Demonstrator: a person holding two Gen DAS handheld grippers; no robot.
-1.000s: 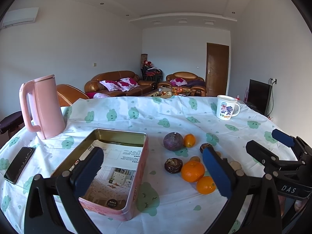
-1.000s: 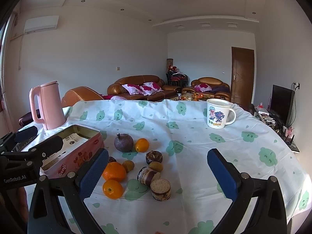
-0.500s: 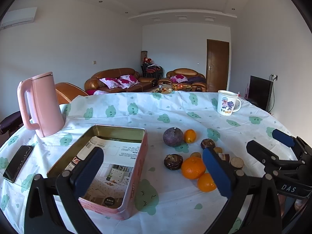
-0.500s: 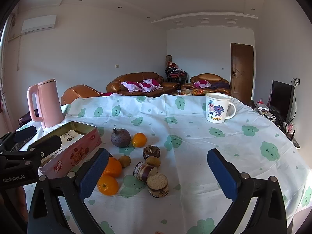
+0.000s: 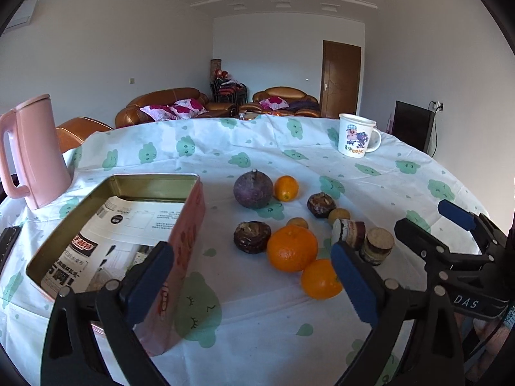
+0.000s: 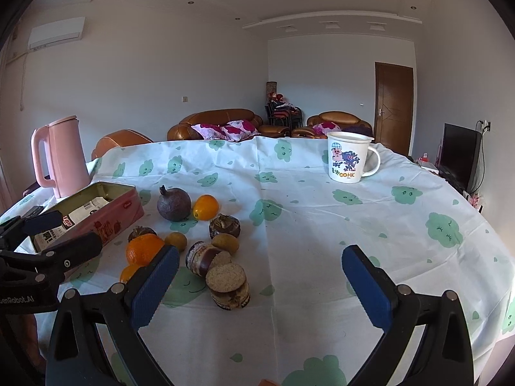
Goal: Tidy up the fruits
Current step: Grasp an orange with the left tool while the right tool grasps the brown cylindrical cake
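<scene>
The fruits lie loose on the tablecloth [image 5: 257, 337] in a small cluster just right of the tin [image 5: 190, 225]. Nearest the left gripper [image 5: 251, 276] sit two smooth, glossy oranges: the big orange [image 5: 292, 247] and, touching it at its five o'clock, the small orange [image 5: 320, 279], partly behind the right-hand pad. A dark, rough, wrinkled fruit [image 5: 252, 236] rests at the big orange's nine o'clock, and a round, matte purple fruit [image 5: 253, 189] with a short stem lies at twelve o'clock, with a small oval orange fruit [image 5: 285, 188] touching its right side. Two short cylindrical blocks [image 6: 225, 284] with grainy cut faces lie toward three o'clock of the oranges.

The left gripper's jaws stand wide but are closing; nothing is between them but bare cloth, and the pads touch no fruit. Its left pad hangs over the tin's near corner. The right gripper [image 6: 259, 280] is spread wide and empty, the cluster at its ten o'clock, the blocks just inside its left pad.

The tin is a rectangular metal box, pink outside and gold inside, holding printed paper. A tall pink plastic kettle [image 5: 32, 151] stands at the tin's ten o'clock, and a white cartoon mug [image 5: 355, 140] stands well apart at the fruits' one o'clock.
</scene>
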